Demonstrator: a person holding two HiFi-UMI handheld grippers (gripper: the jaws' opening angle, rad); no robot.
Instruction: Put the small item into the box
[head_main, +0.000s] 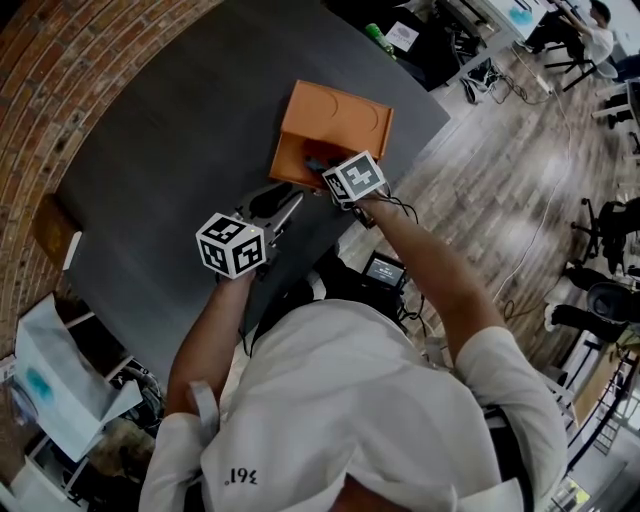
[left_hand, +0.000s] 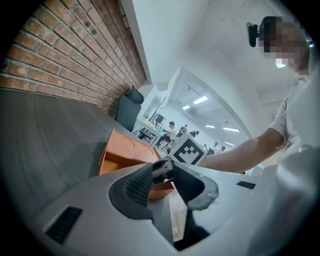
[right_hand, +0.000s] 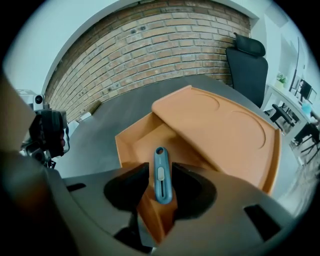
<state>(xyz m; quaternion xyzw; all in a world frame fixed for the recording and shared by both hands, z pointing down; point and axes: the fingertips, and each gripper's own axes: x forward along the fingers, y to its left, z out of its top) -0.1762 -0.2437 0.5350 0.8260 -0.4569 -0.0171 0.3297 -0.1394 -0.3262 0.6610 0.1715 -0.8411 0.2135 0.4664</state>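
Box (right_hand: 225, 125) — orange, matt, smooth; card or thin moulded plastic, cannot tell which. Its lid face shows shallow pressed curves and no gloss.
Cutter (right_hand: 161, 177) inside the box: blue-grey plastic, smooth, slight sheen, with a paler slider.
Table (head_main: 170, 180) under the box: dark grey, matt, faint fine streaking.
Wall (right_hand: 150, 40) behind the box: bare red brick, rough, pale mortar joints.
Floor (head_main: 500, 190) beside the box, past the table edge: wood planks, light sheen.
Left gripper (left_hand: 161, 172) and right gripper (right_hand: 160, 167) — grey matt plastic shells; pads (left_hand: 137, 186) dark and ribbed.
Marker cubes (head_main: 232, 245): matt white, black print.
Shirt (head_main: 380, 400), on the box's near side: white cloth, soft creases.
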